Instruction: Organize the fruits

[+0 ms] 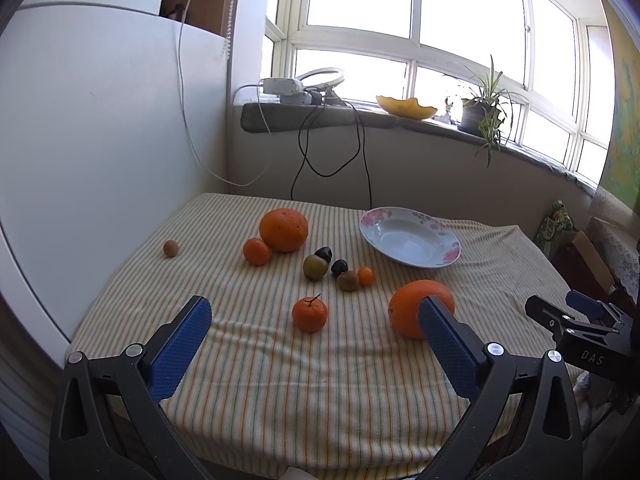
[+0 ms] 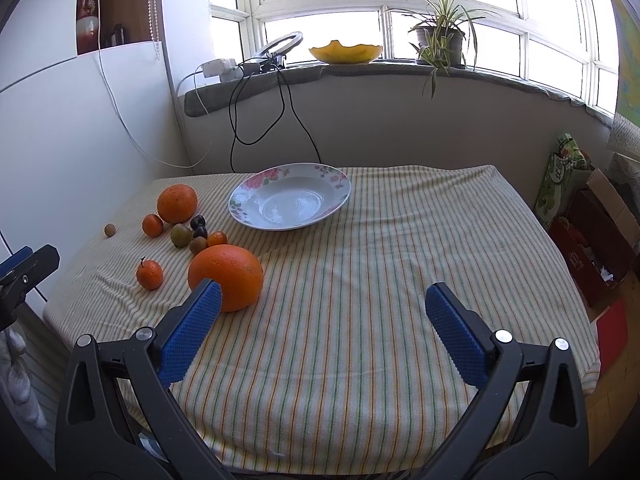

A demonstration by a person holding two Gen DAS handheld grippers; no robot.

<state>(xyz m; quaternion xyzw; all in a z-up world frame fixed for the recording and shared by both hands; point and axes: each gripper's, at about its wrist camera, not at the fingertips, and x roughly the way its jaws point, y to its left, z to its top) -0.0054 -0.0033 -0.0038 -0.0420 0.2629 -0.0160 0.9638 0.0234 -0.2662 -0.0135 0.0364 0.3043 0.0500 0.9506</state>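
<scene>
on the striped cloth (image 2: 360,280) — glossy, pebbled oranges (image 2: 226,278), small fruits — both grippers' fingers (image 1: 448,344) spread, holding nothing

R gripper (image 2: 322,300) open, plate (image 2: 256,222) empty

Windowsill clutter above a striped tablecloth

A potted spider plant (image 2: 440,38) stood on the grey windowsill (image 2: 360,70), near a yellow scalloped bowl (image 2: 346,53). Farther left lay a ring light (image 2: 282,44) and white adapters (image 2: 218,68), their black cables (image 2: 240,120) hanging down the wall. Cardboard boxes (image 2: 596,232) sat beside the striped tablecloth (image 2: 360,300).
</scene>
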